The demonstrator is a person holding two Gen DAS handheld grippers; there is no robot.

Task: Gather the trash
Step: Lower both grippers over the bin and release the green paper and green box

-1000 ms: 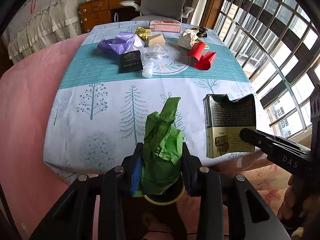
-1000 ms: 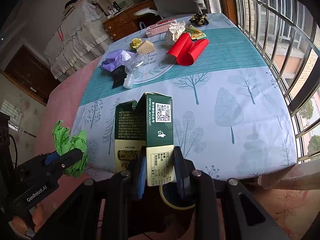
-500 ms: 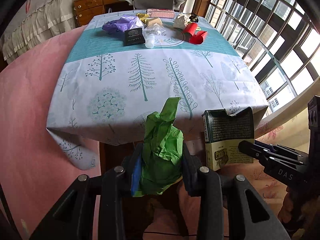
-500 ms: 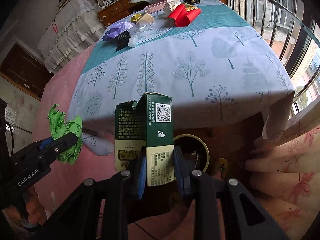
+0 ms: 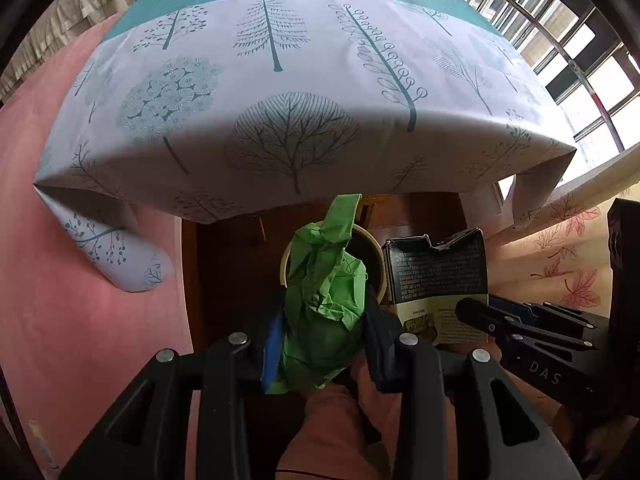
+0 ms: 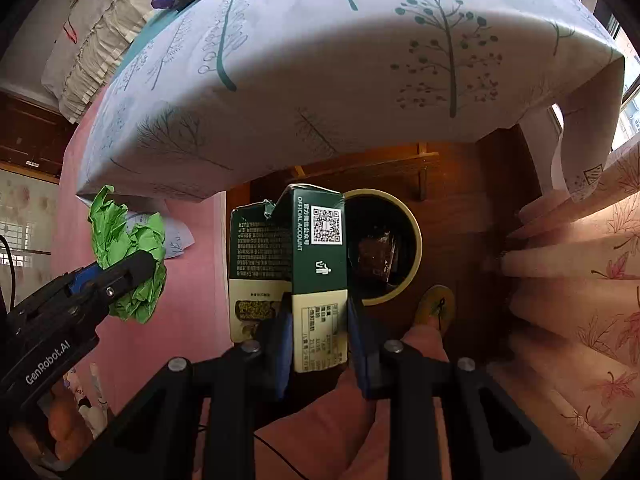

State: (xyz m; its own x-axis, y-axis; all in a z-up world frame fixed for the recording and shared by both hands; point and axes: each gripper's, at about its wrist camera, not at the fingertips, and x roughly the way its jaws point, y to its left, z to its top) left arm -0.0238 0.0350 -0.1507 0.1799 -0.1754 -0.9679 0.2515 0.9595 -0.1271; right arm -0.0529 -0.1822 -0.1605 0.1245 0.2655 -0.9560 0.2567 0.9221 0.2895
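— While both tongs hang below the desk edge, what's clamped?
— Left tongs pinch green paper; right tongs grip a torn carton, both above the bin.

Both wrist cams look steeply down, close — share bin, tablecloth edge.

A: Wad?
B: Green paper, matt, heavily creased.
A: Carton?
B: Printed cardboard, slight sheen, top edge torn.
A: Bin?
B: Smooth cream rim, dark inside; material cannot be told.
A: Desk cover?
B: Printed cloth, matt, smooth.
A: Floor?
B: Dark wood, semi-gloss.
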